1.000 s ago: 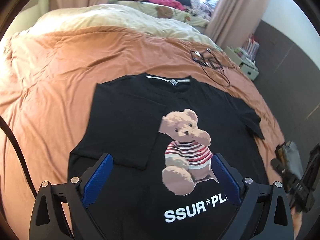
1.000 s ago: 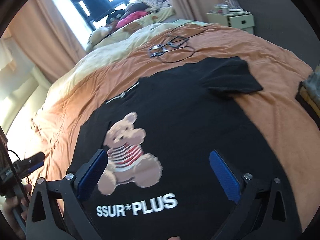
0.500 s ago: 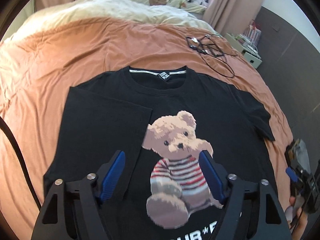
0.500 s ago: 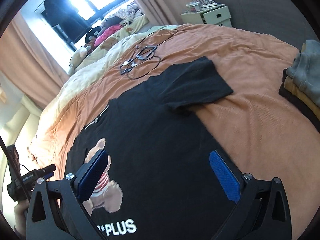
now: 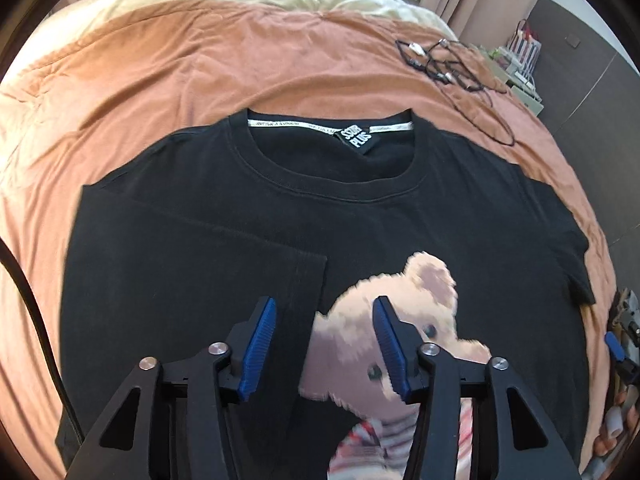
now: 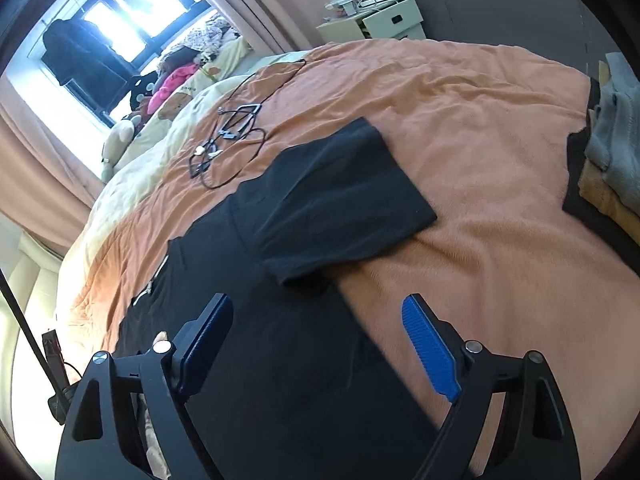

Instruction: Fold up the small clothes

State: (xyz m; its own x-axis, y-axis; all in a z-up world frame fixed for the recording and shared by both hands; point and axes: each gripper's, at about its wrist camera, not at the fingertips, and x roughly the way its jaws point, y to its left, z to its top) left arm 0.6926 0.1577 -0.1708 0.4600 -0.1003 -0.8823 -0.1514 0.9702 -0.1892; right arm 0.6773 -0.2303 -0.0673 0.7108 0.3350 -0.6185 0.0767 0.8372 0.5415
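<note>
The right tongs (image 6: 316,344) hang with jaws spread wide and nothing between them, over the side edge of a black T-shirt (image 6: 280,280) spread flat on the bed's orange blanket (image 6: 480,140). The left blue pad (image 6: 208,332) sits above the black cloth, the right one above the blanket beside the shirt. One short sleeve (image 6: 340,196) lies stretched out on the blanket ahead. A tangle of black cables (image 6: 228,140) rests farther up the bed. A stack of folded clothes (image 6: 604,160) sits at the right edge. A white nightstand (image 6: 384,20) stands beyond the bed, and soft toys (image 6: 168,84) lie by the bright window (image 6: 132,20).
</note>
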